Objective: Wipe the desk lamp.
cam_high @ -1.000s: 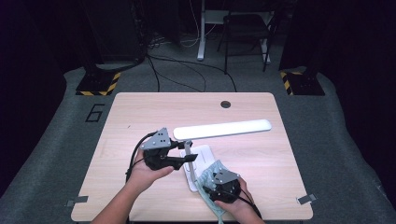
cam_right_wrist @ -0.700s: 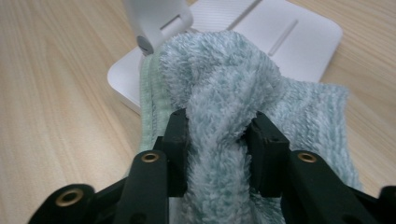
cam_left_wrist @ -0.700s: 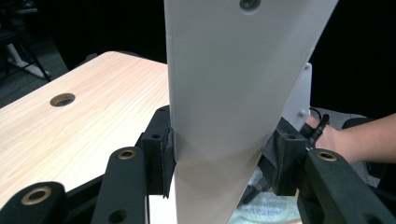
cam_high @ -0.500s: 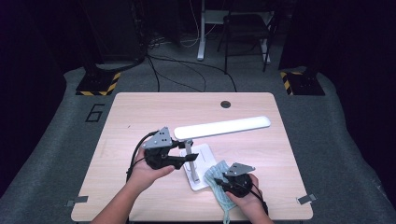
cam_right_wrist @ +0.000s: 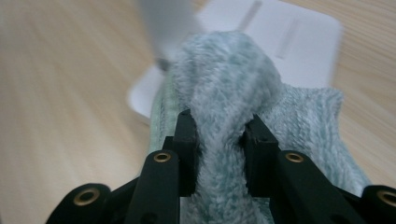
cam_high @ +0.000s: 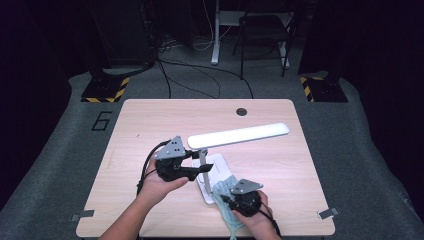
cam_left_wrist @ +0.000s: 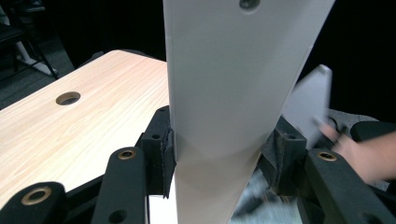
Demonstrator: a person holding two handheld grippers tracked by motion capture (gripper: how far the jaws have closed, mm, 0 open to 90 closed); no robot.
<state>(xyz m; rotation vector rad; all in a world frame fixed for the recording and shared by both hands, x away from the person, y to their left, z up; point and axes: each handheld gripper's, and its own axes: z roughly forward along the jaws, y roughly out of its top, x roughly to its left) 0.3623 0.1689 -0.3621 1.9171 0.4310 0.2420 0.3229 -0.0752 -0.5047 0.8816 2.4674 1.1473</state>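
On the near half of the wooden table (cam_high: 150, 125) I have both tools at a white desk lamp (cam_high: 235, 136). My left gripper (cam_high: 199, 171) is clamped on the lamp's upright stem (cam_high: 203, 161); from the left gripper view the pale stem (cam_left_wrist: 219, 140) rises between my two black jaws, and their pads press against it on both sides. Seen from the high view, the lamp's long flat head (cam_high: 240, 135) reaches out to the right above the table, well off the surface, while its square white base (cam_high: 212, 175) lies flat on the wood just to the right of my left hand (cam_high: 160, 182). My right gripper (cam_high: 235, 200) sits at the near right corner of that base, and it is shut on a fold of a pale green cloth (cam_high: 227, 207). From the right gripper view the fluffy cloth (cam_right_wrist: 224, 107) bulges up between my jaws, pinched tight at its waist, and its front part lies over the edge of the white base (cam_right_wrist: 299, 42). The rest of the cloth trails back under my right hand (cam_high: 255, 220) toward the table's near edge. A blurred grey shape (cam_right_wrist: 163, 23) at the top of that view is too soft for me to identify with certainty. Farther off on the table, a small round hole (cam_high: 241, 111) lies near the far edge.
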